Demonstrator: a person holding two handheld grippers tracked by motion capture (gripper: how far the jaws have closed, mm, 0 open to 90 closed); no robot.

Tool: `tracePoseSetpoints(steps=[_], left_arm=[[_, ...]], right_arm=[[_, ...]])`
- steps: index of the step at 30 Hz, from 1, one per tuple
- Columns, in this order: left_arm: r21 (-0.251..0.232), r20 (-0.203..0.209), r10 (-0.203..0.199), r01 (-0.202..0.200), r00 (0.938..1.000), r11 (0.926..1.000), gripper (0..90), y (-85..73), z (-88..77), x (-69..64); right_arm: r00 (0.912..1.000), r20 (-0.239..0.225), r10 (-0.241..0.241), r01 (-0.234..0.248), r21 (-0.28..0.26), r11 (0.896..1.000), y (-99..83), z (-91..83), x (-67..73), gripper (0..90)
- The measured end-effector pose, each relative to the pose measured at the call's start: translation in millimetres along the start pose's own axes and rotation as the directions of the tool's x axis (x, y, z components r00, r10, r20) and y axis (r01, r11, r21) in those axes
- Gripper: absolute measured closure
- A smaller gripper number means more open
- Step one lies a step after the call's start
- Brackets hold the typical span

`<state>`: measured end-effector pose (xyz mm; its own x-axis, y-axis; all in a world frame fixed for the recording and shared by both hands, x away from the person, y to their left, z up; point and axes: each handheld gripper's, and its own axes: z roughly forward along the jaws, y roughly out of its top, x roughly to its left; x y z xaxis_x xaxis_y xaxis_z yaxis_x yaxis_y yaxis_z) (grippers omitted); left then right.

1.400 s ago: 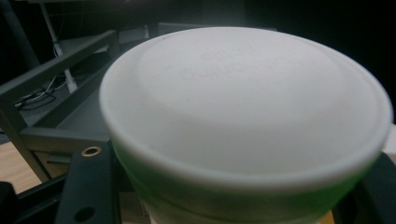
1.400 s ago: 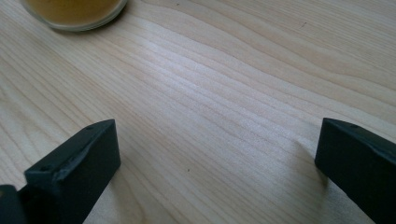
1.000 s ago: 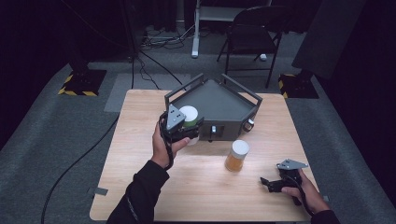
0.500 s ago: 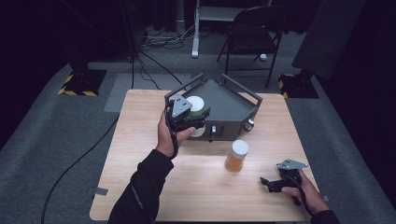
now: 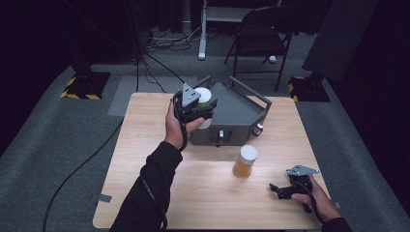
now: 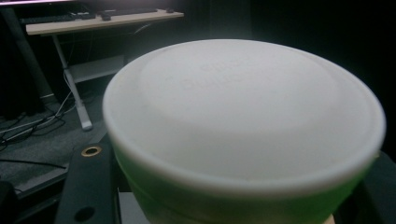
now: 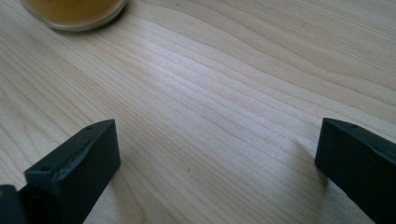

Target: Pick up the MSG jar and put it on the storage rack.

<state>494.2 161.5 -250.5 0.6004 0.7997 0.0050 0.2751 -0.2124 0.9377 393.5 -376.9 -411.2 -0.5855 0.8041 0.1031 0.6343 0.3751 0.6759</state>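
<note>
My left gripper (image 5: 196,107) is up off the table (image 5: 145,140), pinching a white-lidded jar (image 5: 205,98) between its jaws. Jar sits right at the near-left edge of the dark grey bin (image 5: 241,113), over its rim as far as I can tell from the high view. Jar's body reads pale green under the lid in the left gripper view, where the white lid (image 6: 243,116) is dead centre and very close to the lens, jaws flanking it low on both sides. Lid faces the camera, so the jar is lying along the gripper's axis rather than hanging below it

My left hand (image 5: 175,124) wraps the gripper body from the near side, sleeve running back toward the near edge of the table, cable trailing down along the forearm

My right gripper (image 5: 282,189) rests low on the table at the near right corner, jaws spread wide with bare wood between them, nothing held. Jaws point left. Right hand (image 5: 316,198) is behind it

Second jar, amber jar (image 5: 246,161) with a white lid, stands upright on the table just near of the bin's front wall, between my two grippers, well apart from the right one and clear of the left. Its base shows at the top left of the right gripper view (image 7: 74,11), outside the jaw gap and farther out

Bin is at the far middle of the table, open top
</note>
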Motion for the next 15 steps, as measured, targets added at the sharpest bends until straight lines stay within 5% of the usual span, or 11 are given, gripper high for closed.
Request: tracePoseSetpoints(steps=[15], left_arm=[[-0.006,-0.023,0.001,-0.001,0.9997,1.0,34.5,8.1,27.0,1.2]], right_arm=[[1.0,0.0,0.0,0.0,0.0,1.0,0.0,0.0,0.0,0.0]])
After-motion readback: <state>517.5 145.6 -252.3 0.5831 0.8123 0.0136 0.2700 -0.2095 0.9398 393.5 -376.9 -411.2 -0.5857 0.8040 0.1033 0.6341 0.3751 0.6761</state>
